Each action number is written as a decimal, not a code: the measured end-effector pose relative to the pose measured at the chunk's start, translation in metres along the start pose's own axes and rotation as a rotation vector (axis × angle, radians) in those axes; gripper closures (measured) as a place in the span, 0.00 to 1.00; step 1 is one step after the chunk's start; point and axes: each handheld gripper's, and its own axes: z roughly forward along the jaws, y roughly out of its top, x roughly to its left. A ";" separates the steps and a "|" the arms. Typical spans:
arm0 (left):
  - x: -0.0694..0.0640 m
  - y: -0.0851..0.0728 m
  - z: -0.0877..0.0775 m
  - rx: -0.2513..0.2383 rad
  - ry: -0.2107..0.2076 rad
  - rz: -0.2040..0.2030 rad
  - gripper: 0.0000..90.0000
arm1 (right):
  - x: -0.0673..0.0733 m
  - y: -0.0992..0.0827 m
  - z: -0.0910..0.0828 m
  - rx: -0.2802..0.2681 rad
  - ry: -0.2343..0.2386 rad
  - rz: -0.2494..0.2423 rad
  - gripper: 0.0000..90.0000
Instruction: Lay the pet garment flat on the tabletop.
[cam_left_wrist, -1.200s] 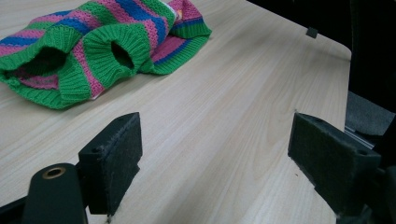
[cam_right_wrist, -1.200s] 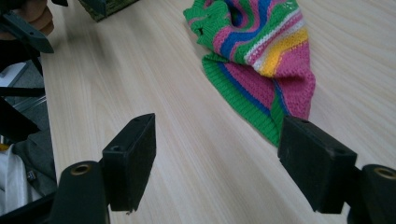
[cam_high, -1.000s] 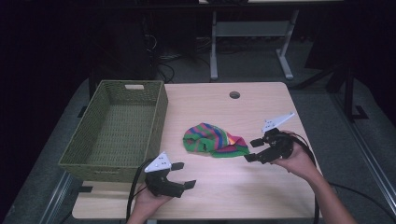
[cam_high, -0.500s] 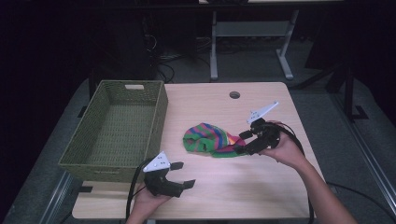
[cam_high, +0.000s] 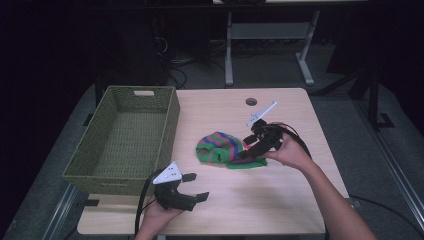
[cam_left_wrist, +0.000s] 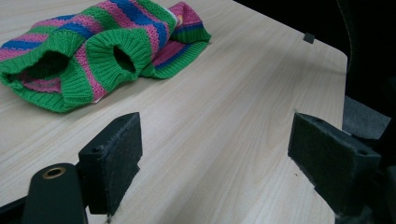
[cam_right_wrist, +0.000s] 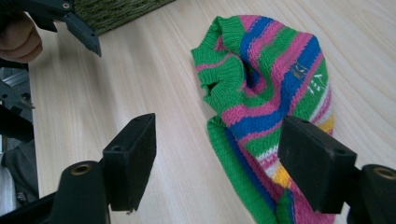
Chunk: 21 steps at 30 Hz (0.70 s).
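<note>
A small striped knitted sweater (cam_high: 225, 149), in green, pink and blue, lies crumpled on the light wooden table (cam_high: 295, 200), a little right of the middle. In the high view the right hand-held gripper (cam_high: 248, 148) is at the right edge of the sweater, held by the person's right hand (cam_high: 289, 151), and its jaws point to the left over the cloth. In the right gripper view the two black jaws stand wide apart, released, with nothing between the pads; the lower part of the sweater (cam_right_wrist: 271, 102) lies on the table below the gap, nearer to the right jaw. It seems that the jaws do not touch the cloth, but from this angle I cannot tell it surely. The left hand-held gripper (cam_high: 196, 187) is near the front edge of the table, well apart from the sweater, in the person's left hand (cam_high: 157, 217). Its jaws are also spread open and hold nothing; in the left gripper view there is only bare table wood between them, and the sweater (cam_left_wrist: 98, 46) lies farther off at the upper left, its two green ribbed openings turned to the camera. A green woven basket (cam_high: 97, 167) stands on the left part of the table, just beside the left hand-held gripper, and it is apart from the sweater.
</note>
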 end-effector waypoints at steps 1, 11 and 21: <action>0.000 0.000 0.000 0.000 0.000 0.000 0.19 | 0.000 0.003 0.002 0.004 -0.001 -0.001 0.31; 0.001 0.000 0.000 -0.005 -0.002 0.004 0.19 | -0.004 0.022 0.032 0.078 -0.005 -0.004 0.31; 0.002 0.000 -0.001 -0.007 -0.005 0.006 0.19 | -0.012 0.027 0.056 0.117 -0.039 0.020 0.31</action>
